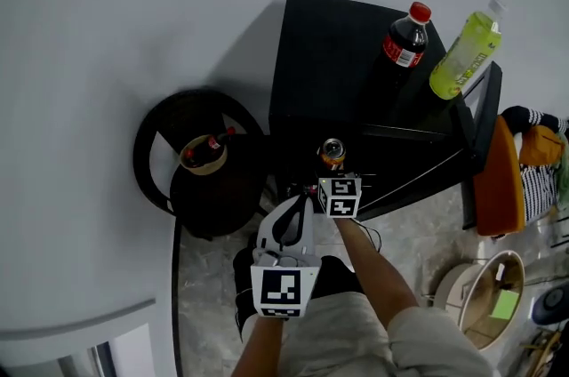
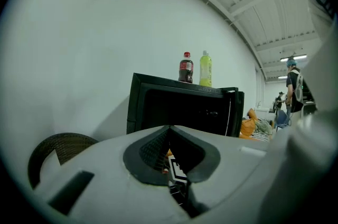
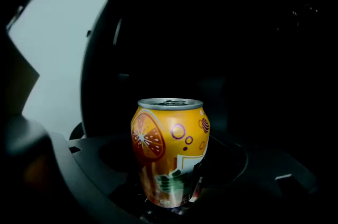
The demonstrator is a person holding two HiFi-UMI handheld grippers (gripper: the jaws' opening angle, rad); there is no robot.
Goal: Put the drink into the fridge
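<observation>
My right gripper (image 1: 334, 169) is shut on an orange soda can (image 1: 332, 152), held upright just in front of the black mini fridge (image 1: 338, 73). The fridge door (image 1: 481, 124) stands open to the right. In the right gripper view the can (image 3: 169, 151) sits between the dark jaws against the fridge's dark inside (image 3: 222, 48). My left gripper (image 1: 297, 208) hangs just behind and left of the right one, jaws together and holding nothing. The left gripper view shows the fridge (image 2: 179, 106) ahead of the gripper (image 2: 171, 165).
A cola bottle (image 1: 406, 37) and a green drink bottle (image 1: 465, 55) stand on top of the fridge. Left of it is a round dark wicker stool (image 1: 169, 144) with a small bottle (image 1: 208, 151) on it. Orange items (image 1: 498, 180) and a round basket (image 1: 484, 295) lie to the right.
</observation>
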